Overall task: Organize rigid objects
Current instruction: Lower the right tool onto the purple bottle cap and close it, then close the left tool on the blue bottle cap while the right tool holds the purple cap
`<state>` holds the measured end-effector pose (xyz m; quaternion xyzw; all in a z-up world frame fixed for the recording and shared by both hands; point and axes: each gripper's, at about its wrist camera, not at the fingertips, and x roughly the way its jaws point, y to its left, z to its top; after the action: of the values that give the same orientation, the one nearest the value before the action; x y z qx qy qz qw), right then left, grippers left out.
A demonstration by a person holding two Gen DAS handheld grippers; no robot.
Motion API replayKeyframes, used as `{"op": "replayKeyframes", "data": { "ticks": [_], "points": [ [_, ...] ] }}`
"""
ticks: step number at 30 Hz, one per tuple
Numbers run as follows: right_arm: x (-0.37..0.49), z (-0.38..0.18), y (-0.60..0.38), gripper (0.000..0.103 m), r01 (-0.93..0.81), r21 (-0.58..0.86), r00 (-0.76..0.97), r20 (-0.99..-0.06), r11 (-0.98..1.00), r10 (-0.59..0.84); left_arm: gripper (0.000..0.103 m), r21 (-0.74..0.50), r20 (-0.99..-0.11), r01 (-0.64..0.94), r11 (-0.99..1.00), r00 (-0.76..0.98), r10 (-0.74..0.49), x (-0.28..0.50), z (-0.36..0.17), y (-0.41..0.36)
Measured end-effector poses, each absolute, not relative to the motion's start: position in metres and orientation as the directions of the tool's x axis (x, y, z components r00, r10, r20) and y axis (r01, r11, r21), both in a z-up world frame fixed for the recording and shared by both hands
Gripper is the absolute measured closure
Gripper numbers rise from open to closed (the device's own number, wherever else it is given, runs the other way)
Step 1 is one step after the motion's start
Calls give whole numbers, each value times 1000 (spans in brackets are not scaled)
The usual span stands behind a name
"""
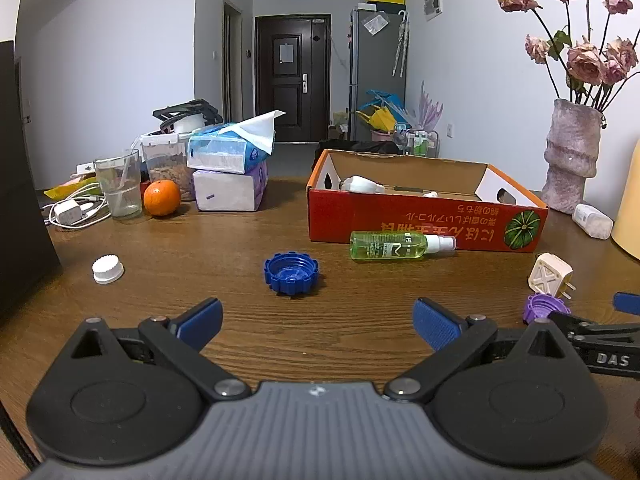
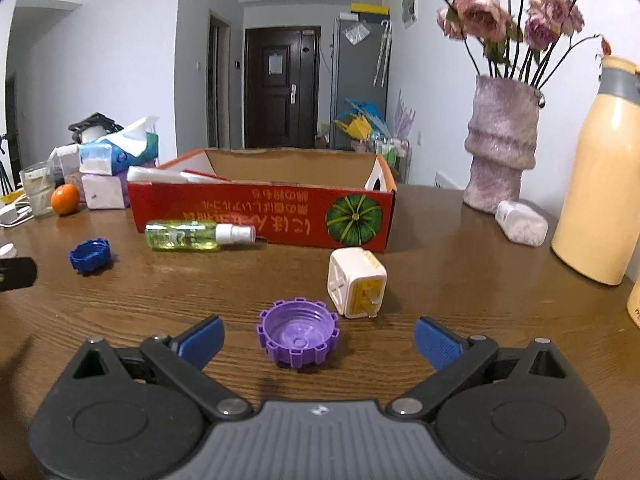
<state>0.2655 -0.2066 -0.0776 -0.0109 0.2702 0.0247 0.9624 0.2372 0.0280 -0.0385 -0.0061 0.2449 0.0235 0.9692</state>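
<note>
My left gripper [image 1: 318, 320] is open just above the wooden table, with a blue ribbed cap [image 1: 291, 274] lying a little ahead of its fingers. My right gripper [image 2: 318, 338] is open too, and a purple ribbed cap [image 2: 298, 338] sits between its fingertips, touching neither. A white plug adapter [image 2: 356, 282] lies just beyond that cap. A green spray bottle [image 1: 394, 245] lies on its side against the red cardboard box [image 1: 400, 222], which holds some white items. A white cap [image 1: 107, 269] rests at the left.
An orange [image 1: 161, 197], a glass [image 1: 119, 184], tissue packs [image 1: 230, 172] and a charger with cable [image 1: 70, 212] crowd the back left. A vase of dried roses [image 2: 500, 148], a small white bottle [image 2: 520, 222] and a cream flask [image 2: 596, 184] stand at the right.
</note>
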Motion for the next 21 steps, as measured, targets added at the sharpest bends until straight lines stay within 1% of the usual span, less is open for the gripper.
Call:
{"op": "replayKeyframes", "data": {
  "ticks": [4, 7, 9, 11, 13, 14, 16, 21],
  "points": [
    [279, -83, -204, 7, -59, -7, 840, -541, 998, 46, 0, -7, -485, -51, 999, 874, 41, 239, -40, 29],
    [290, -88, -201, 13, -61, -11, 827, -560, 998, 45, 0, -10, -492, -51, 999, 870, 40, 241, -41, 30],
    [295, -89, -200, 21, -63, -8, 819, -572, 998, 48, 0, -11, -495, -52, 999, 868, 40, 241, -41, 30],
    [300, -91, -200, 27, -65, -3, 811, -582, 998, 51, 0, -11, -496, -52, 999, 867, 39, 241, -42, 30],
    [303, -93, -198, 39, -76, -2, 799, -598, 997, 60, 0, -12, -498, -52, 999, 867, 39, 242, -42, 30],
    [305, -94, -198, 51, -84, 2, 791, -607, 996, 68, 0, -12, -498, -52, 999, 866, 39, 242, -42, 30],
    [304, -94, -197, 51, -87, 7, 790, -609, 996, 73, 0, -14, -501, -53, 999, 865, 39, 242, -42, 30],
    [297, -90, -197, 51, -75, -5, 819, -570, 997, 58, 0, -21, -508, -52, 998, 861, 34, 244, -43, 32]
  ]
}}
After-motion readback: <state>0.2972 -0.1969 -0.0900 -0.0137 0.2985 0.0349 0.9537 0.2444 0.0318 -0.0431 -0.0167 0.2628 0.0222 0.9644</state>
